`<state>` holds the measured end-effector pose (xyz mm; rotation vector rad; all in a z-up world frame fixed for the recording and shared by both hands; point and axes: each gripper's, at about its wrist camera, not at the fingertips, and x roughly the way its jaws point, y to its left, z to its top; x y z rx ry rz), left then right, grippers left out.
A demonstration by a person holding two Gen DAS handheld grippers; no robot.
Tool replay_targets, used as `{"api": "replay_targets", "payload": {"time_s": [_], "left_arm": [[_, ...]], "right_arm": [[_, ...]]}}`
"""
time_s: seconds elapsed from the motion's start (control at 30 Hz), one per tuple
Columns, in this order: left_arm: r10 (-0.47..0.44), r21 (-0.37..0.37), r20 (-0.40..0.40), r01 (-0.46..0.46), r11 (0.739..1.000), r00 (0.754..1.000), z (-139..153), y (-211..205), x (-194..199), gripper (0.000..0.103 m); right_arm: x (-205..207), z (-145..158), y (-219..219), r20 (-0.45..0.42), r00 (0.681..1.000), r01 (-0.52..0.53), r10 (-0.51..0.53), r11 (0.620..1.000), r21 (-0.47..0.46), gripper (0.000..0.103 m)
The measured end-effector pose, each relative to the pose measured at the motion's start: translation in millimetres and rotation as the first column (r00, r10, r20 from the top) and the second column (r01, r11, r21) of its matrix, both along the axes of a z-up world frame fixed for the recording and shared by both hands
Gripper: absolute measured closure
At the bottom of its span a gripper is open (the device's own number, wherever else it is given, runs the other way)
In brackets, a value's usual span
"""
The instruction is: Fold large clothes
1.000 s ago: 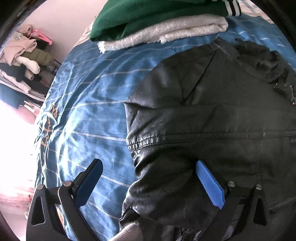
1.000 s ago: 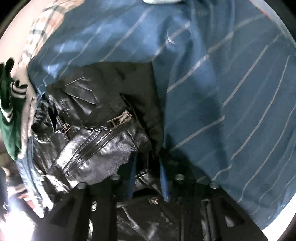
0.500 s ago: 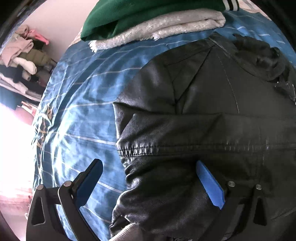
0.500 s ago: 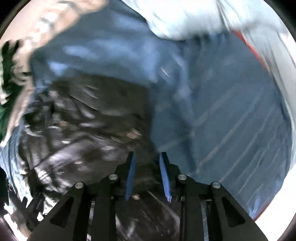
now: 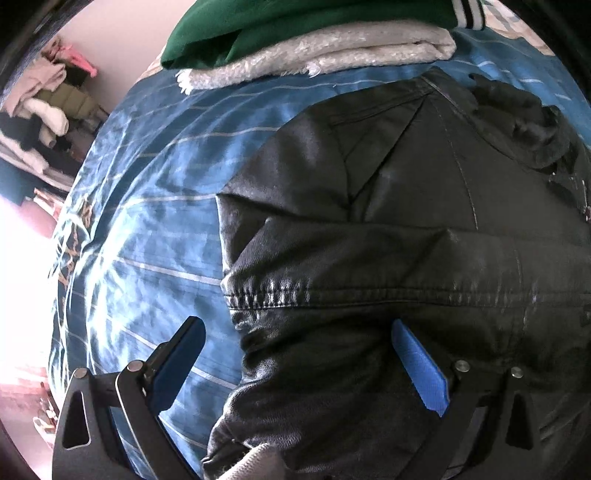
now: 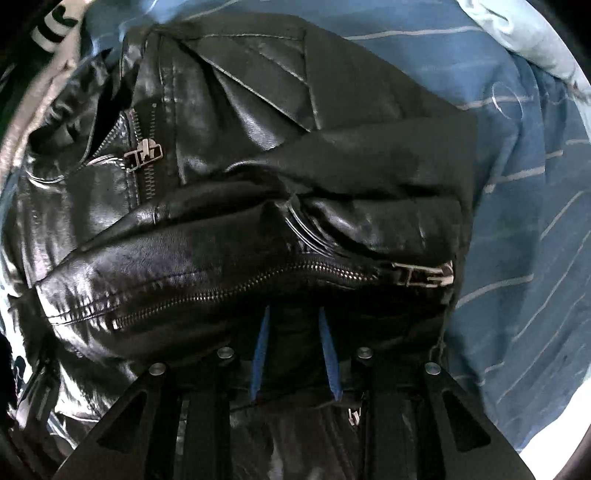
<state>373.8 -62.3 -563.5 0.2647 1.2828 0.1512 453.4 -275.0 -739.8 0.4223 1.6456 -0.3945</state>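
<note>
- Jacket (image 5: 388, 229), black leather, lies on blue striped bedsheet (image 5: 147, 206); fills centre + right of left wrist view, centre + left of right wrist view.
- L gripper (image 5: 295, 350): fingers spread wide, released. Left pad (image 5: 177, 365) hangs over bare sheet at lower left; right pad (image 5: 417, 369) sits against leather, lower right. Jacket's edge bulges up between the two, not pinched.
- R gripper (image 6: 293, 350): bottom centre of frame, pointing down onto jacket. Blue pads (image 6: 260, 350) narrowly apart, dark leather in the gap; can't tell if pads press it, too dark there.
- Just above R fingers: long zip (image 6: 229, 288) runs lower left to right across a puffed fold, its metal pull (image 6: 424, 275) at right end.
- Second zip pull (image 6: 146, 153) at upper left of right wrist view, beside lapel (image 6: 258, 85) folded flat, top centre.
- L view: stitched seam (image 5: 332, 291) crosses jacket mid-frame; dark collar (image 5: 517, 122) bunched at upper right.
- Beyond jacket, top of L view: folded pale fleecy garment (image 5: 314, 55) w/ green garment (image 5: 277, 22) stacked on it, both on sheet, close to jacket's far edge.
- Far upper left of L view: heap of clothes (image 5: 40, 110) against wall, off the bed.
- R view upper right: pale blue fabric (image 6: 517, 40) at sheet's edge.
</note>
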Motion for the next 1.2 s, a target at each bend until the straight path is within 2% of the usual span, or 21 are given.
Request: {"api": "replay_targets", "payload": {"time_s": [0.13, 0.23, 0.27, 0.3, 0.37, 0.47, 0.53, 0.7, 0.87, 0.93, 0.97, 1.07, 1.2], "left_arm": [[0.007, -0.019, 0.005, -0.007, 1.0, 1.0, -2, 2, 1, 0.0], [0.028, -0.026, -0.002, -0.028, 0.999, 1.0, 3, 4, 1, 0.0], [0.035, -0.025, 0.005, -0.034, 0.999, 0.999, 7, 4, 0, 0.0], [0.046, -0.014, 0.029, -0.046, 0.999, 0.999, 15, 4, -3, 0.0], [0.049, 0.033, 0.069, -0.052, 0.998, 0.996, 30, 0, -9, 0.0], [0.049, 0.122, 0.148, -0.067, 0.99, 0.988, 63, -15, -28, 0.0], [0.063, 0.169, 0.168, -0.092, 0.981, 0.984, 78, -24, -40, 0.0], [0.112, 0.336, 0.147, -0.156, 0.929, 0.983, 96, -82, -99, 0.0], [0.103, 0.371, 0.049, -0.114, 0.922, 0.994, 83, -164, -171, 0.0], [0.061, 0.403, 0.002, -0.056, 0.913, 0.998, 69, -209, -203, 0.0], [0.04, 0.409, -0.014, -0.031, 0.912, 0.999, 64, -224, -214, 0.0], [-0.049, 0.444, -0.064, 0.072, 0.893, 0.997, 48, -278, -249, 0.0], [-0.12, 0.469, -0.08, 0.144, 0.871, 0.989, 35, -329, -283, 0.0]], "right_arm": [[12, -2, -1, -0.017, 1.0, -0.006, 0.006, 1.0, 0.021, 0.074], [20, -1, -14, -0.019, 0.999, -0.026, 0.028, 0.996, 0.083, 0.072], [18, 2, -22, -0.006, 1.0, -0.029, 0.03, 0.993, 0.113, 0.058], [15, 7, -33, 0.031, 0.999, -0.03, 0.024, 0.982, 0.185, 0.034], [5, 23, -49, 0.109, 0.994, -0.038, 0.003, 0.946, 0.321, 0.015], [-7, 46, -69, 0.167, 0.986, -0.065, 0.007, 0.936, 0.345, 0.015], [-21, 58, -86, 0.191, 0.982, -0.074, 0.005, 0.932, 0.356, 0.015], [-67, 74, -149, 0.197, 0.98, -0.07, -0.022, 0.891, 0.448, 0.015], [-99, 60, -212, 0.148, 0.989, -0.083, 0.002, 0.835, 0.544, 0.015], [-111, 53, -231, 0.142, 0.99, -0.091, 0.012, 0.82, 0.565, 0.024], [-117, 51, -238, 0.137, 0.99, -0.104, 0.03, 0.817, 0.568, 0.029], [-130, 41, -249, 0.114, 0.989, -0.142, 0.095, 0.822, 0.552, 0.029], [-145, 27, -277, 0.069, 0.992, -0.124, 0.103, 0.831, 0.542, 0.029]]}}
